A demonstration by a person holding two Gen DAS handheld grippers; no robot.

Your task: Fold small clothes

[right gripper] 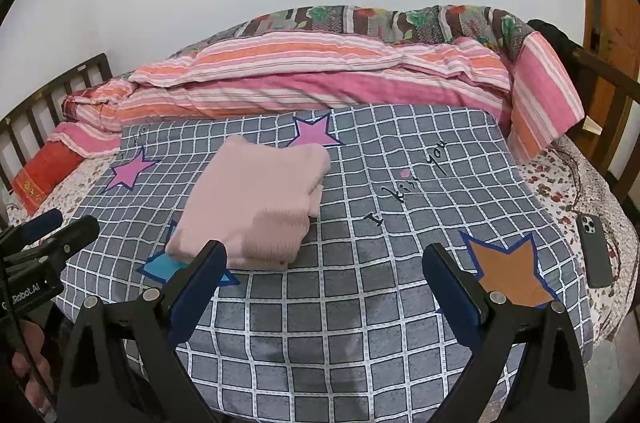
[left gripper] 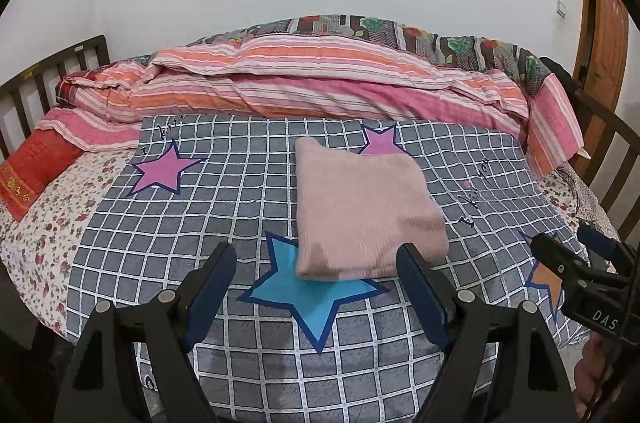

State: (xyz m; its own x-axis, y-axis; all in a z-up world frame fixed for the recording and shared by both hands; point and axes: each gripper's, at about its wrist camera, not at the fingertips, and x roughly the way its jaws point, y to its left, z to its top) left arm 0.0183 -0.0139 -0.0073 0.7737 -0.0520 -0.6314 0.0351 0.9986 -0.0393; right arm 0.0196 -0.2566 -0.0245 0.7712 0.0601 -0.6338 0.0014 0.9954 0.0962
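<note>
A pink knitted garment [left gripper: 366, 211] lies folded into a compact rectangle on the grey checked cloth with stars [left gripper: 200, 223]. It also shows in the right wrist view [right gripper: 256, 203]. My left gripper [left gripper: 316, 259] is open and empty, just in front of the garment's near edge, not touching it. My right gripper [right gripper: 324, 259] is open and empty, to the right of the garment's near corner. The right gripper also shows at the right edge of the left wrist view [left gripper: 576, 263]. The left gripper shows at the left edge of the right wrist view [right gripper: 52, 239].
A striped pink and orange quilt [left gripper: 304, 83] is bunched along the far side of the bed. A red pillow [left gripper: 28, 175] lies at the left. A dark phone [right gripper: 596, 251] lies on the floral sheet at the right. Wooden bed rails [left gripper: 48, 71] stand at both ends.
</note>
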